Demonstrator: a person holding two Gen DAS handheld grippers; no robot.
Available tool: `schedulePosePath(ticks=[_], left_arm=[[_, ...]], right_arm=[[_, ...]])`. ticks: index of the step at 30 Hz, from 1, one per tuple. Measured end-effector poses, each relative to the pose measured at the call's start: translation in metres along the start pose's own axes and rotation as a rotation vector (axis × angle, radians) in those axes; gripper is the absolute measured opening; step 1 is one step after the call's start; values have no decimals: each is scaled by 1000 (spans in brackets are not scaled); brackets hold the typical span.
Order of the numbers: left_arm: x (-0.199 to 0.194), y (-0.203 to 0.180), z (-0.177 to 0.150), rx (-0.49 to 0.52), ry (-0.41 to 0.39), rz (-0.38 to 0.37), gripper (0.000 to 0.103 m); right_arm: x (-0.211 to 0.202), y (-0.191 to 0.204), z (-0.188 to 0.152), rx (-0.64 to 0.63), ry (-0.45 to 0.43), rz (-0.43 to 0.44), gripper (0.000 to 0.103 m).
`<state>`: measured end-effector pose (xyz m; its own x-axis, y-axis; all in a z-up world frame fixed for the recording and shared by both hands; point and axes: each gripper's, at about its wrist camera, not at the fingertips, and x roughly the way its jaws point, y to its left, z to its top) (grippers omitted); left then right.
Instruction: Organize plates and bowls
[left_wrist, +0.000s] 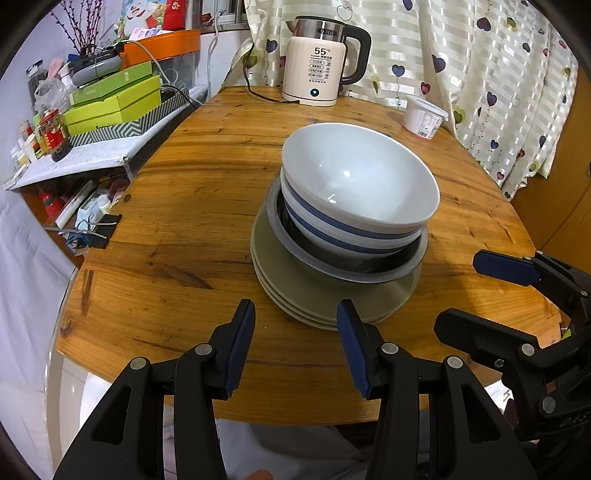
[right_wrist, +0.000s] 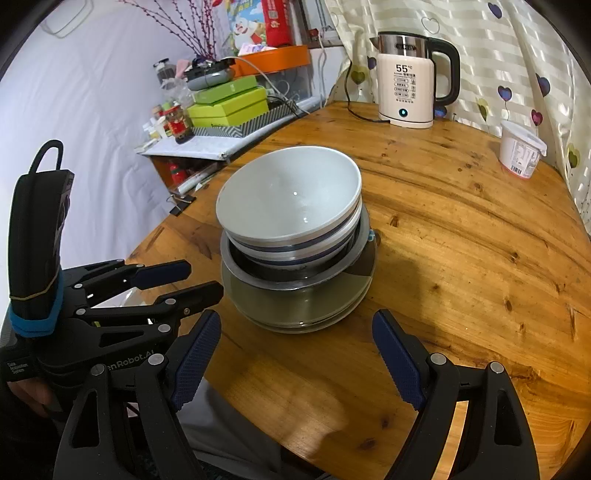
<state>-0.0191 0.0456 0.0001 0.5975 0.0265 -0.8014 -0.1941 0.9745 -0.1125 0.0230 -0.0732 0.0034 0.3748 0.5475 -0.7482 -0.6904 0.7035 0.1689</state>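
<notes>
A round wooden table (left_wrist: 184, 229) fills both views, with one stack of dishes at its middle. Going left to right in the left wrist view, the left gripper (left_wrist: 295, 314) comes first, low in the frame, its two blue-padded fingers parted with nothing between them, hanging over the table's near edge. The stack lies straight ahead of it and slightly to the right, the nearest plate rim just past its right fingertip but not touching. At the bottom are the greenish plates (left_wrist: 332, 295), lying flat; on them sits a metal bowl (left_wrist: 351, 266), and nested inside that are two white bowls with blue bands (left_wrist: 354, 184), the top one tilted so that its mouth leans toward the right. Farther right, the right gripper (right_wrist: 297, 323) shows in its own view with fingers spread wider, also empty, the stack directly ahead and centred in the gap, a little beyond the fingertips. Both grippers point downward at a slant from the near side. The stack has no long axis, being round and upright, so a side approach to a rim looks open to either hand. The left gripper appears slightly closer to the plates' edge. The dishes look already gathered, so little may remain.
</notes>
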Motion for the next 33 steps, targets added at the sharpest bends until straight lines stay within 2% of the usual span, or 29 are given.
schedulePosePath(ticks=[33], left_arm=[[1, 2, 0, 1, 8, 8, 47]], right_arm=[[1, 0, 0, 3, 1, 3, 85]])
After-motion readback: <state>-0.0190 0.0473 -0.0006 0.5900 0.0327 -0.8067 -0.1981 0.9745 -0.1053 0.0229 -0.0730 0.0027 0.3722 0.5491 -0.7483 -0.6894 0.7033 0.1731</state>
